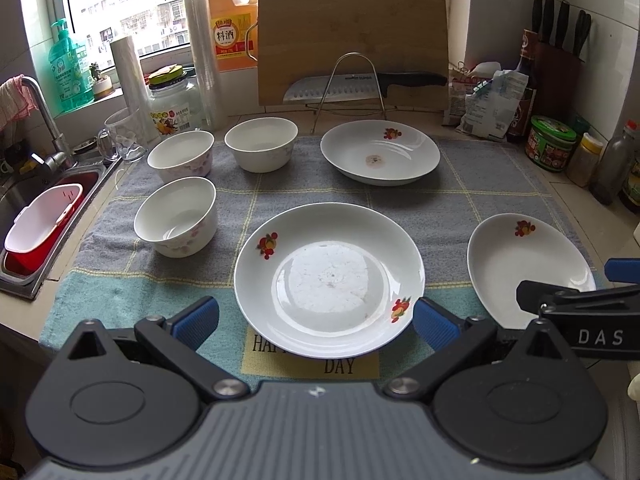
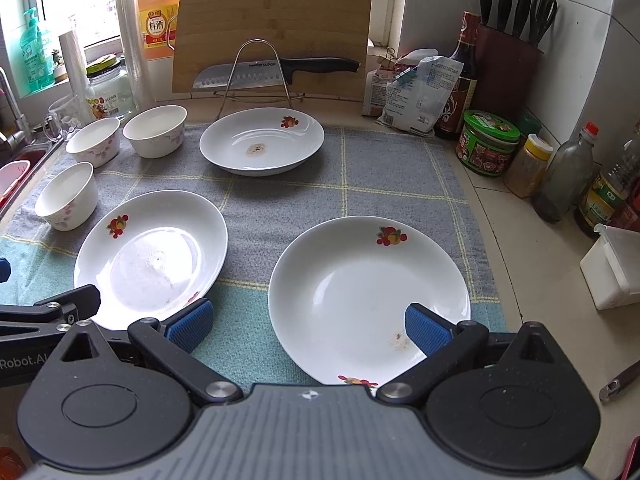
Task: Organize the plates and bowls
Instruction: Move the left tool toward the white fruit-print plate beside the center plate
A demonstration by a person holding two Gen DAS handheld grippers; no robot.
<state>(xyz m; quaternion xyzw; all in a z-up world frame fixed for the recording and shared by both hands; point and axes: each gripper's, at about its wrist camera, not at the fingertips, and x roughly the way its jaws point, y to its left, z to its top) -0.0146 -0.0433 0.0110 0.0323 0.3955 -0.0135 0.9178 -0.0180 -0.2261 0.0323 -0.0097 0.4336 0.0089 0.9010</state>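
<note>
Both grippers are lining up on the near plates, jaws spread wide and gripping nothing

The left gripper [image 1: 316, 314] is facing the white fruit-print plate in the middle [image 1: 329, 280]; the right gripper [image 2: 308, 322] is hanging over the white plate on the right [image 2: 369, 300], all on the grey checked cloth [image 1: 460, 200] covering the desk. A third white plate [image 1: 380, 152] and three white floral bowls [image 1: 176, 216] are sitting further back. Best bet: pinching a rim edge-on, lifting level, stacking plate on plate
</note>
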